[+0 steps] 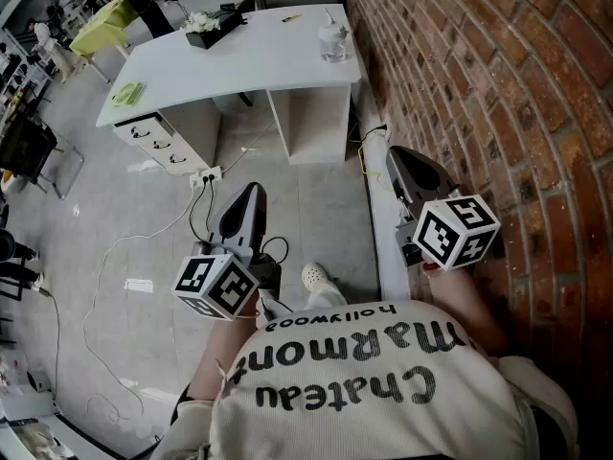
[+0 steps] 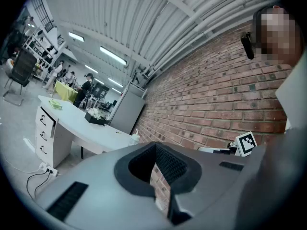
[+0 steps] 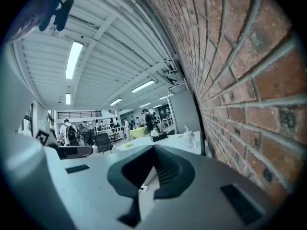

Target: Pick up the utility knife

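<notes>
Far ahead stands a white desk (image 1: 259, 65). On its top lies a small yellow thing (image 1: 290, 17), too small to tell whether it is the utility knife. I hold both grippers close to my body, well short of the desk. My left gripper (image 1: 251, 195) hangs over the floor, its jaws meeting with nothing between them (image 2: 156, 176). My right gripper (image 1: 407, 159) is beside the brick wall, also shut and empty (image 3: 151, 176). Both point roughly level toward the desk.
A brick wall (image 1: 479, 84) runs along the right. The desk carries a plastic bottle (image 1: 333, 41), a black tray with flowers (image 1: 213, 29) and a green pad (image 1: 127, 92); drawers (image 1: 153, 142) sit under its left end. A power strip (image 1: 206, 175) and cables lie on the floor.
</notes>
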A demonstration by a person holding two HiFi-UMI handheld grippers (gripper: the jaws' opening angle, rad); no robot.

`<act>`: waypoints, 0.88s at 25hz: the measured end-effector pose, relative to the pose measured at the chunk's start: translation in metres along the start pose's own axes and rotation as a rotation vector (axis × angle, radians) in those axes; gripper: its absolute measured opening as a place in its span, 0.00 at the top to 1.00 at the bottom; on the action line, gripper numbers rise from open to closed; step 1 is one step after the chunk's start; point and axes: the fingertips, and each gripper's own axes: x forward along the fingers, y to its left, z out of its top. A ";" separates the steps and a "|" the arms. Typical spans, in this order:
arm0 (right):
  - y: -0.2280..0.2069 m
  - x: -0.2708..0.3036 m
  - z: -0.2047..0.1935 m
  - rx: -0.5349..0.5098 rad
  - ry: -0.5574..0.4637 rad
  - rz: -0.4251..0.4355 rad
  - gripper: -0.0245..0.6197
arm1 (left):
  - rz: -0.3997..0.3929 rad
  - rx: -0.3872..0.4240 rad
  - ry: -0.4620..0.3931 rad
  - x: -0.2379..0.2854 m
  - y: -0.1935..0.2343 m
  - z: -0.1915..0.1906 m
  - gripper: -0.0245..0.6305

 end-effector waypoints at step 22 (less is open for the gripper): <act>-0.031 0.091 -0.022 0.109 0.052 -0.060 0.96 | 0.009 -0.068 0.034 0.068 0.085 0.003 0.96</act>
